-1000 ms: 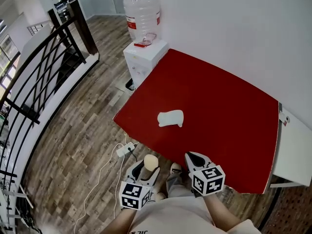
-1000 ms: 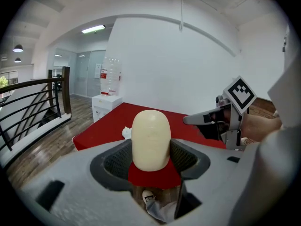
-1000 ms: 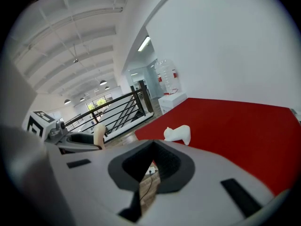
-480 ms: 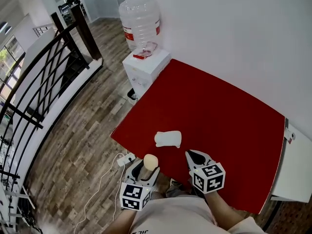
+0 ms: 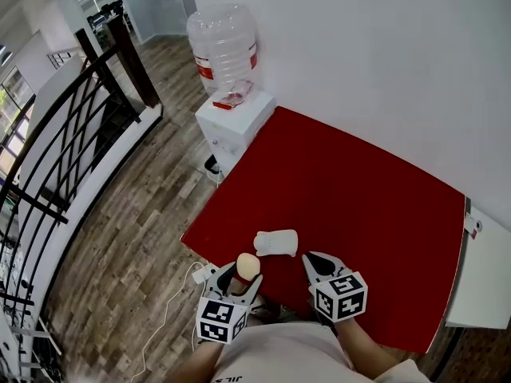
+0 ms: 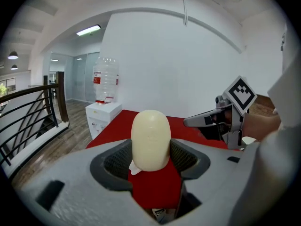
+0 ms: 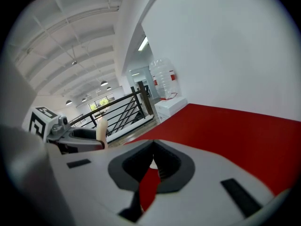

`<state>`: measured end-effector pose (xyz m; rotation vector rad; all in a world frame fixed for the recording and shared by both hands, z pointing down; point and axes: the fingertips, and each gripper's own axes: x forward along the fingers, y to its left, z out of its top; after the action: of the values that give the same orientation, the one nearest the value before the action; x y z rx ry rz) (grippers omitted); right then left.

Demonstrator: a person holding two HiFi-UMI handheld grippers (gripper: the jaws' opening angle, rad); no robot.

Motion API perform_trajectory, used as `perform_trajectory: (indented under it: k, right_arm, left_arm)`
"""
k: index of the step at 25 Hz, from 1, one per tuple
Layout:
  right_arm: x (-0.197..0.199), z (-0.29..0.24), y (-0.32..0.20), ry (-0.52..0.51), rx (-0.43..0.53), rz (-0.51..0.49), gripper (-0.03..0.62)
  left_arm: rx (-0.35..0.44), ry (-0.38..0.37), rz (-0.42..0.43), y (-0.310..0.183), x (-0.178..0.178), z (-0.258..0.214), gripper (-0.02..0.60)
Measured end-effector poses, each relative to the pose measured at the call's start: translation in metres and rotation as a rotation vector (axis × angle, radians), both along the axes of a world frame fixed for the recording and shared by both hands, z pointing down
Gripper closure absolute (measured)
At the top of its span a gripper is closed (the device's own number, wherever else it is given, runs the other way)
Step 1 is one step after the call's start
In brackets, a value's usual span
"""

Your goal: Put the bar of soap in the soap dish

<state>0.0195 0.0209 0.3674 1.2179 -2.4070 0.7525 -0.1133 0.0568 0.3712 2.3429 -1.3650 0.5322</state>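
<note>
Nearer 1 dish (image 5: pixel 276 242) now: L gripper (image 5: pixel 241 279) w/ 1 soap (image 5: pixel 248 265), R gripper (image 5: pixel 318 262).

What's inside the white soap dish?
Nothing shows inside the white soap dish; the cream oval soap bar is clamped in the left gripper, whose view hides the dish behind the bar.

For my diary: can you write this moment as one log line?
left gripper: holds bar of soap | right gripper: shut, empty | soap dish: on red table, soapless

Cream soap bar (image 6: pixel 150 138) stands gripped in left tool (image 5: pixel 242 274); white dish (image 5: pixel 277 242) lies on table (image 5: pixel 359 198).
</note>
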Motion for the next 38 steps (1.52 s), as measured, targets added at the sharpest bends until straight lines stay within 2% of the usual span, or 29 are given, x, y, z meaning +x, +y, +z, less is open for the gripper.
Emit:
perform_trajectory:
  k: [4, 19, 38]
  right_arm:
    - [0.0, -0.001, -0.011, 0.004, -0.003, 0.032, 0.589]
    - [0.001, 0.002, -0.034, 0.023, -0.023, 0.072, 0.589]
    - [0.011, 0.057, -0.081, 0.06, -0.083, 0.127, 0.589]
  left_arm:
    - [0.009, -0.024, 0.038, -0.015, -0.006, -0.003, 0.322]
    - [-0.017, 0.0, 0.086, -0.042, 0.0, 0.006, 0.322]
    - [-0.084, 0.029, 0.123, -0.098, 0.016, 0.064, 0.322]
